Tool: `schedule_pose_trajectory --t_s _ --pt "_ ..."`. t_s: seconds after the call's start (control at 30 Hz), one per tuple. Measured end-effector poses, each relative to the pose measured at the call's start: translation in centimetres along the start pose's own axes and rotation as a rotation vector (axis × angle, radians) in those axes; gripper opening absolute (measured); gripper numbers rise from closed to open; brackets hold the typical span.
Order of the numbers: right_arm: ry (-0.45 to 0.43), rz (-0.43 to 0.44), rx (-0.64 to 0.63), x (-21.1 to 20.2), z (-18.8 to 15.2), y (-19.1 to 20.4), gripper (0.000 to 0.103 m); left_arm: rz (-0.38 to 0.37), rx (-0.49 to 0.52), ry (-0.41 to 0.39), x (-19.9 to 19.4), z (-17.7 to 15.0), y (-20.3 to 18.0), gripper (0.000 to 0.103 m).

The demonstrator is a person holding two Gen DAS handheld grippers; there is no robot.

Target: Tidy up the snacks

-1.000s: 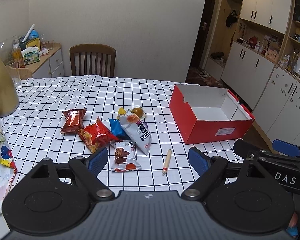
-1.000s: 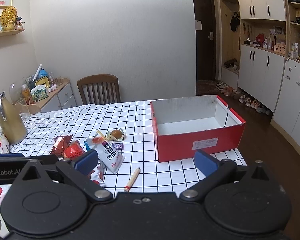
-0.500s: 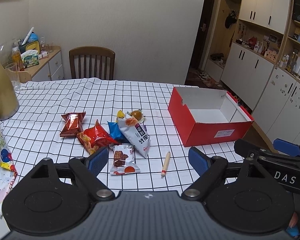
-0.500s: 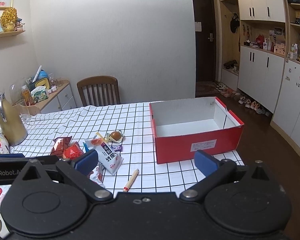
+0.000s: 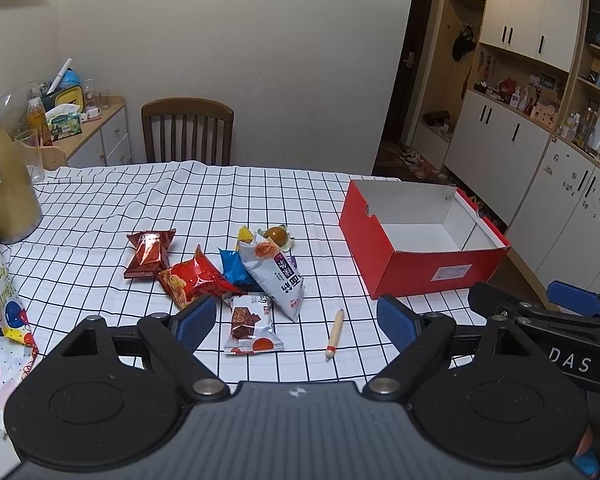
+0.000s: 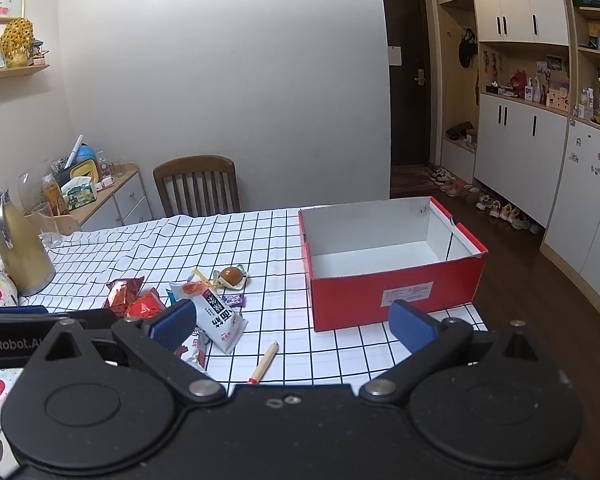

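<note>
The left gripper (image 5: 296,320) is held above the near edge of the table, with its two blue-padded fingers wide apart and nothing between them. The right gripper (image 6: 294,322) is in the same state, fingers spread and empty, and it hangs over the near edge in front of the red box (image 6: 396,294). This red cardboard box stands open on the right part of the checkered tablecloth (image 5: 100,208), and its white inside holds nothing. The snacks lie in a loose group on the cloth, to the left of the box and apart from it. In the left wrist view, a dark red-brown packet (image 5: 150,254) is the most to the left; just beside it lies a bright red packet (image 5: 194,282), which touches a blue packet (image 5: 236,272). A white packet with a purple label (image 5: 278,276) lies partly over the blue one. Behind it there is a round orange-brown snack in a clear wrapper (image 5: 278,236) and a small yellow piece (image 5: 245,234). Nearest to the left gripper lies a white packet with a chocolate picture (image 5: 250,326). A wooden pencil (image 5: 335,334) lies alone between this packet and the box. A golden jug (image 5: 4,192) stands at the far left of the table, and a wooden chair (image 5: 187,132) is behind the table.
</note>
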State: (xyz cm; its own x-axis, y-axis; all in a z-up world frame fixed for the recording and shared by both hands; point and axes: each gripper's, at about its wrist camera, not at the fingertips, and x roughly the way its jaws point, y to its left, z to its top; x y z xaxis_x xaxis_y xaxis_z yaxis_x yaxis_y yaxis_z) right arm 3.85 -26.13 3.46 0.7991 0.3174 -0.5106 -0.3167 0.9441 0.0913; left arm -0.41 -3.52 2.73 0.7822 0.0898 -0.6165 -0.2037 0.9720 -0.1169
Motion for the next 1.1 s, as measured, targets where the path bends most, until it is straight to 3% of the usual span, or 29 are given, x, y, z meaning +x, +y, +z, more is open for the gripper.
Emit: schedule_pose_trajectory --t_s 1.1 --pt "-0.013 -0.002 -0.006 0.16 0.53 0.64 0.103 0.012 -0.019 -0.004 0.6 0.64 -0.02 0.088"
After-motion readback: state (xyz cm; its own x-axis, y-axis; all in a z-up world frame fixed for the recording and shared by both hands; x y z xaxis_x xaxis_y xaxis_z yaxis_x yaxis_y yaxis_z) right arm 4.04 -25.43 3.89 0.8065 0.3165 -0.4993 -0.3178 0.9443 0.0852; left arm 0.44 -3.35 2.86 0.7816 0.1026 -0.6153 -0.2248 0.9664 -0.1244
